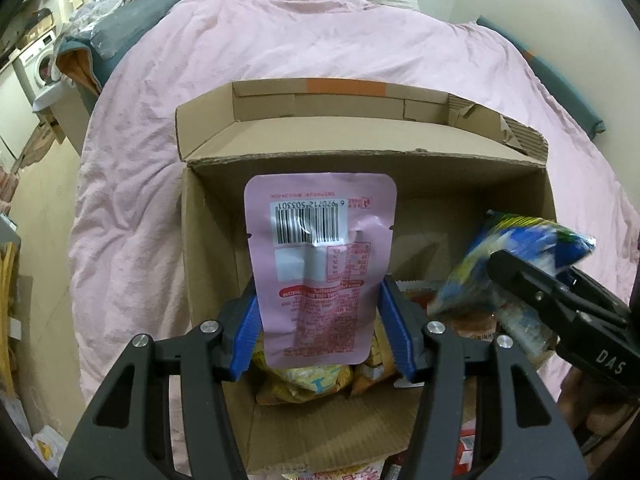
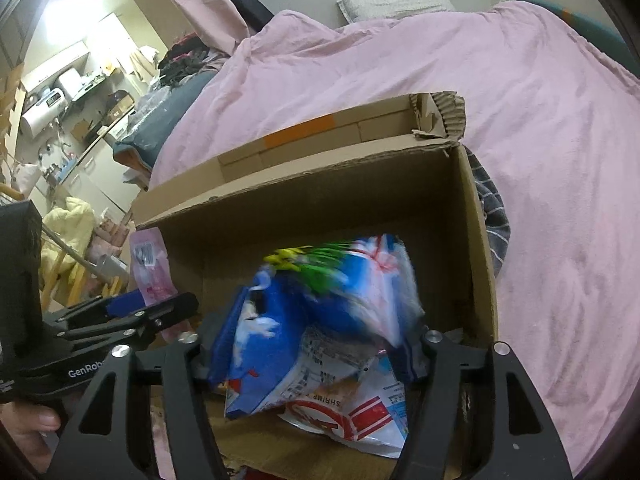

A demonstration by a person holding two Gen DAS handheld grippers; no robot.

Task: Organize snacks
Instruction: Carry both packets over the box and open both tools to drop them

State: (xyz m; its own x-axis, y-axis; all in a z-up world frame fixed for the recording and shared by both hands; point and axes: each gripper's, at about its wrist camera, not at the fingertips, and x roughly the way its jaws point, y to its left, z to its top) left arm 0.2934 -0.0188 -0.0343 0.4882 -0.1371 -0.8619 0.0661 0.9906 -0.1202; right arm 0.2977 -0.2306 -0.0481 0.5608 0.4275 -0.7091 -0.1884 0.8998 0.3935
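This is a lived-in home, a bedroom that opens onto a utility or kitchen corner. A bed under a rumpled pink cotton duvet [image 1: 304, 60] fills most of both views, with a grey textured pillow [image 2: 394, 2] against the pale wall at its head. A heap of dark clothes [image 2: 188, 60] lies at the bed's far side. Beyond it stand a white front-loading washing machine [image 1: 40, 64], a white cylindrical water heater [image 2: 38, 118] mounted on the wall, and cluttered shelves with cardboard cartons [image 2: 120, 104].
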